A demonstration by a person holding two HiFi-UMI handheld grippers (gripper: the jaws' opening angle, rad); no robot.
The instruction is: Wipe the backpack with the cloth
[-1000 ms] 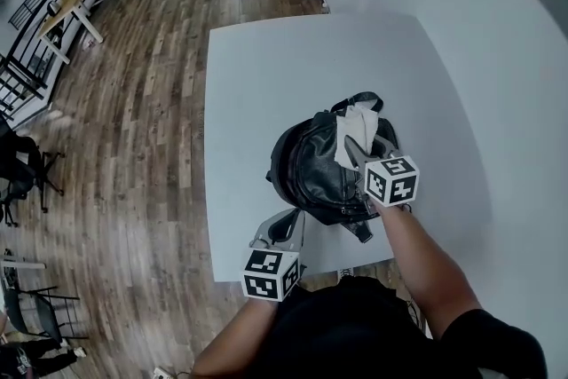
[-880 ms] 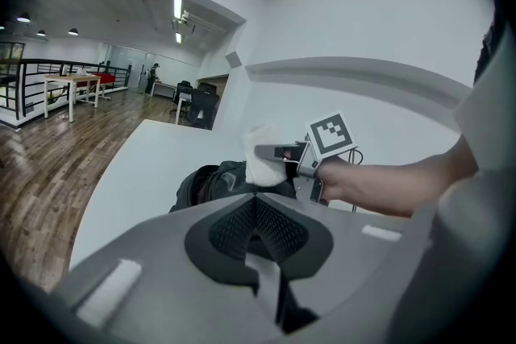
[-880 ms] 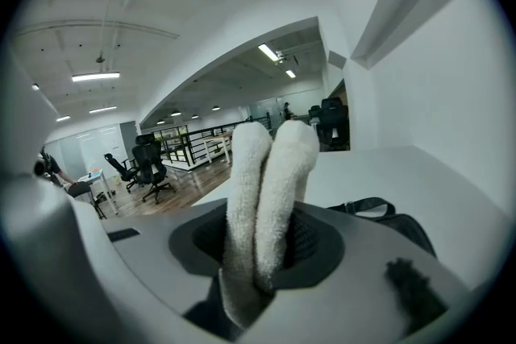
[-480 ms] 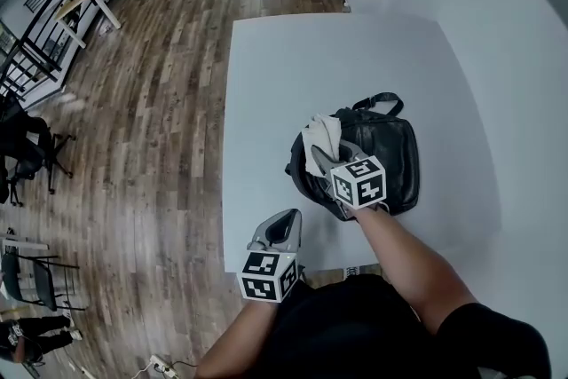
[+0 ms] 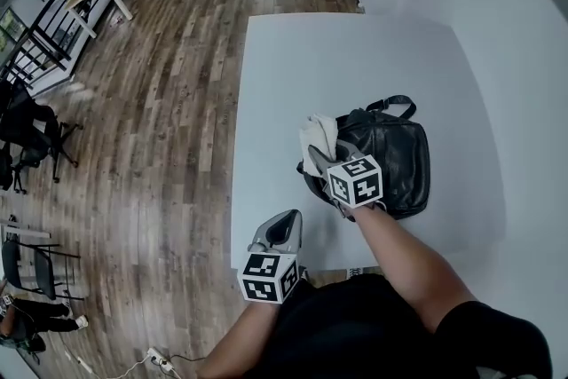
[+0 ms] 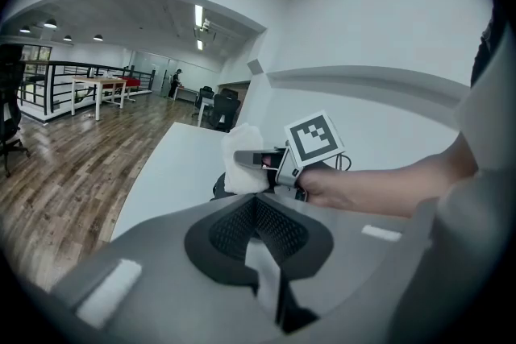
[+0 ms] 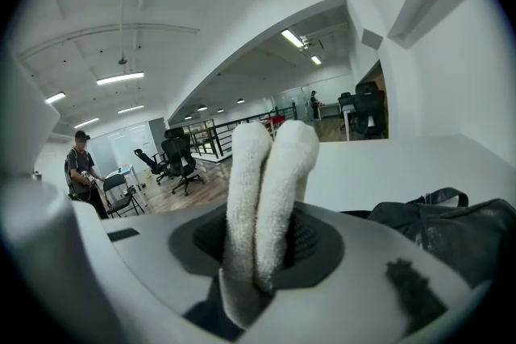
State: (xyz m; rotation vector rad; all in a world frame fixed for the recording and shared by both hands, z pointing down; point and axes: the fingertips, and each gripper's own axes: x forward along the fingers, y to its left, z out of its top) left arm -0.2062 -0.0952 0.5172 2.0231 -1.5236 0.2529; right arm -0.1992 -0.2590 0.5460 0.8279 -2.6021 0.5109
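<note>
Backpack [image 5: 390, 157] sits on the white tabletop [image 5: 311, 58], near its front-right part, black, lying flat w/ its long axis running roughly left-right in the head view & its carry loop at the far side. Your right tongs [image 5: 318, 158] are at the bag's left end, so the whole body of the bag lies to the right of them & a bit beyond. Any stroke has to run rightward along that axis.

Right tongs are clamped on the cloth [image 7: 266, 189]: white terry, folded, two thick lobes sticking up out past the jaws. In the head view the cloth [image 5: 318, 134] shows at the bag's upper-left corner. In the right gripper view the bag [image 7: 451, 225] is low & to the right, not straight ahead.

Left tongs [image 5: 282, 231] hang at the near edge of the tabletop, well apart from the bag, jaws together w/ nothing between them. Right hand is clearly the nearer one, so my guess is the left isn't needed unless the bag slides.

Hard to read: whether the cloth actually touches the leather, since the marker cube & your hand cover that spot in the head view. The bag's near-left side is hidden the same way. The right gripper view cuts the bag off at its edge. The left gripper view shows only a sliver of it behind its own jaws.
</note>
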